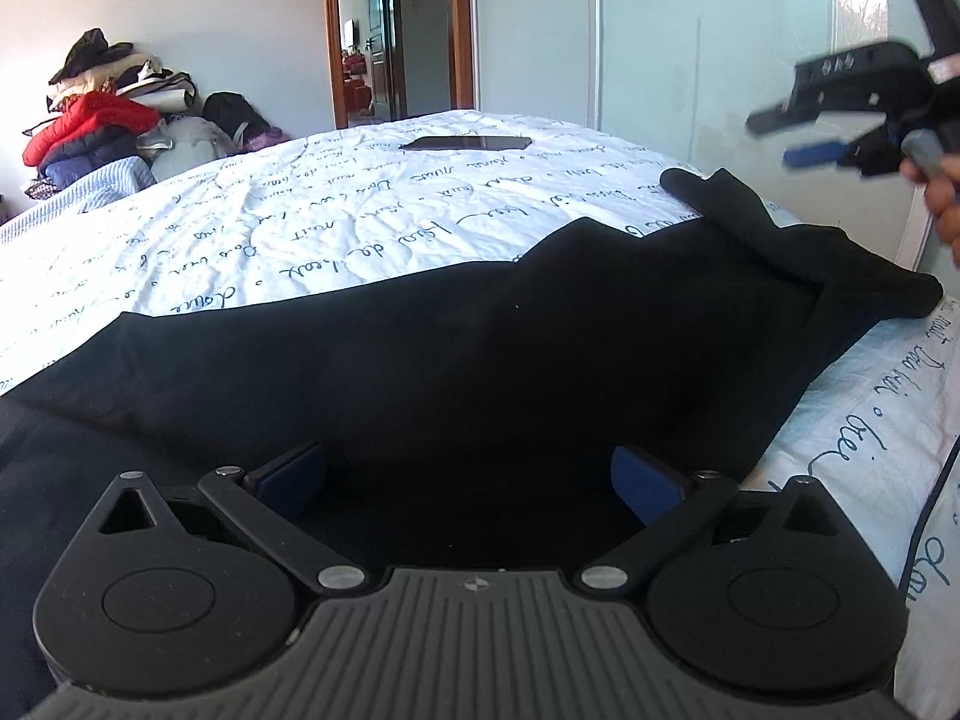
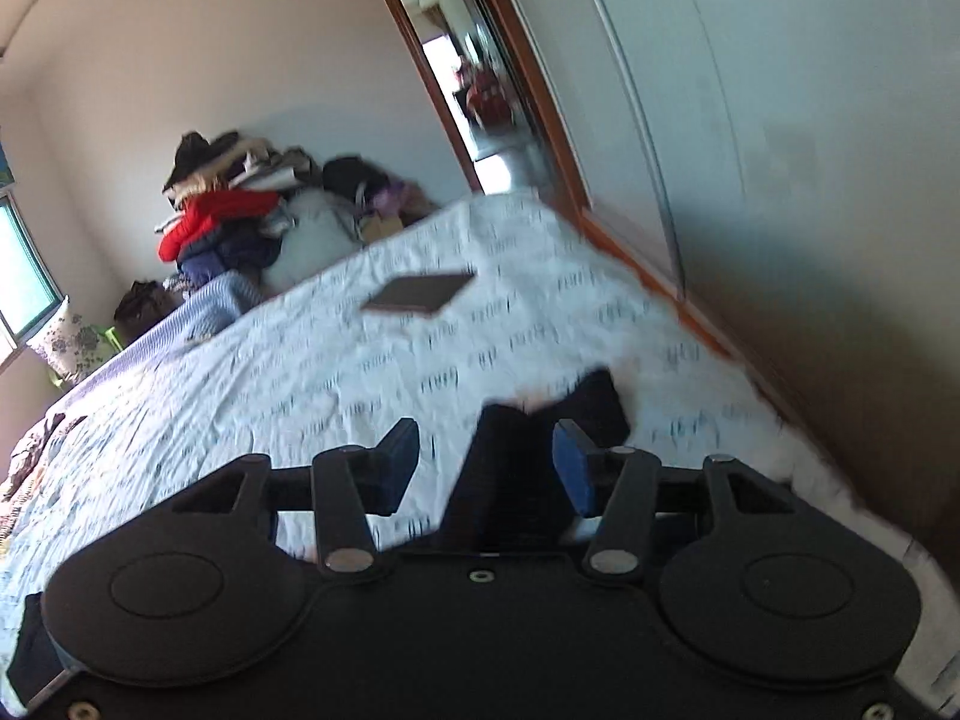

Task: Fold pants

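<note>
Black pants (image 1: 480,360) lie spread across the white bed sheet with blue script (image 1: 240,228), with a folded, bunched end at the right (image 1: 780,240). My left gripper (image 1: 468,480) hovers low over the pants, open wide, its blue pads clear of the cloth. My right gripper (image 1: 777,138) hangs in the air above the bunched end, held by a person's hand (image 1: 945,198). In the right wrist view the right gripper (image 2: 486,465) stands partly open. The pants' end (image 2: 594,402) lies below and beyond its fingers, and the pads do not press on it.
A dark phone (image 1: 465,143) lies on the far part of the bed, also seen as a flat dark slab (image 2: 420,293). A pile of clothes (image 1: 102,114) is stacked at the far left. Behind the bed are a doorway (image 1: 390,30) and glossy wardrobe doors (image 1: 720,30).
</note>
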A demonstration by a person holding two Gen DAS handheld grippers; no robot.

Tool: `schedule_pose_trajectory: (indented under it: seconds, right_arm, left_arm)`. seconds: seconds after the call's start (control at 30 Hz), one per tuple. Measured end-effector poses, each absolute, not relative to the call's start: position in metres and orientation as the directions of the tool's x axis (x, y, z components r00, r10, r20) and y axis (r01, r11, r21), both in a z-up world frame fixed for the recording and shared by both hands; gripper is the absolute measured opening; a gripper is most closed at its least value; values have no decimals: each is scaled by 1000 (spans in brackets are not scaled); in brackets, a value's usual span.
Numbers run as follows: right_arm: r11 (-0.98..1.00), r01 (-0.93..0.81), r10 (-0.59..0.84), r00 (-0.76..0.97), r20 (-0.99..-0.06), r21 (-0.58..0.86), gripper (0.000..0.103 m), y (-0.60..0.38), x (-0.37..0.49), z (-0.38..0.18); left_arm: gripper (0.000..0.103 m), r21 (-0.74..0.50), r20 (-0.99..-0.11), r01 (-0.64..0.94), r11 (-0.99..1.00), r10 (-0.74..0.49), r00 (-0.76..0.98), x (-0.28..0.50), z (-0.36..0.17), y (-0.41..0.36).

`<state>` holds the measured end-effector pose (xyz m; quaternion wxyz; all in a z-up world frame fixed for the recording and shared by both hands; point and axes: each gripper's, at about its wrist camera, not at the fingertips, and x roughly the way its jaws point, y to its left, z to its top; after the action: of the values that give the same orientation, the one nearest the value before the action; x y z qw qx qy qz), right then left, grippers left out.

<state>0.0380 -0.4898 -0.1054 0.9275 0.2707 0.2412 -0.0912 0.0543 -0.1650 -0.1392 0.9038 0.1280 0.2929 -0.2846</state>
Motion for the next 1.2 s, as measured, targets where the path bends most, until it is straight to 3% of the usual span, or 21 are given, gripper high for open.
schedule_pose_trajectory:
  seconds: [0.23,0.33,0.43,0.6,0.8,0.9,1.03,1.1,1.17,1.2]
  right_arm:
    - [725,395,21,806,-591,565,50,-510,83,-146]
    - [687,370,55,832,-553,625,7,-511,80,-142]
    - [707,368,-43,875,-482,604,6,-507,43,-115]
    - [683,426,-196,889,-413,594,6,-507,-45,-86]
    - [555,570,-297,817,-495,607,6,-516,-123,-114]
    - [507,605,-282,790,-545,614,6,-518,-136,-135]
    - [478,525,-176,843,-509,705,7,-517,-130,-143]
    - [473,539,-182,834,-521,697,21,-517,-120,-145]
    - [451,556,-173,822,-543,698,47,-519,-110,-149]
    - [426,554,-162,825,-542,715,49,-520,-107,-152]
  left_arm:
    - [102,50,-599,591,805,-449,663,53,-140,-164]
    - [102,46,-599,591,806,-451,662,53,-140,-163]
    - [102,43,-599,590,806,-452,661,54,-140,-163]
    - [102,41,-599,590,806,-453,660,54,-140,-164]
    - [102,42,-599,590,806,-453,660,54,-140,-164]
    - [102,42,-599,590,806,-453,660,54,-139,-164]
    - [102,42,-599,590,806,-452,661,53,-140,-164]
    - [102,41,-599,590,806,-453,660,54,-139,-164]
    - [102,41,-599,590,806,-453,660,54,-139,-164]
    - [102,42,-599,590,806,-453,660,54,-140,-164]
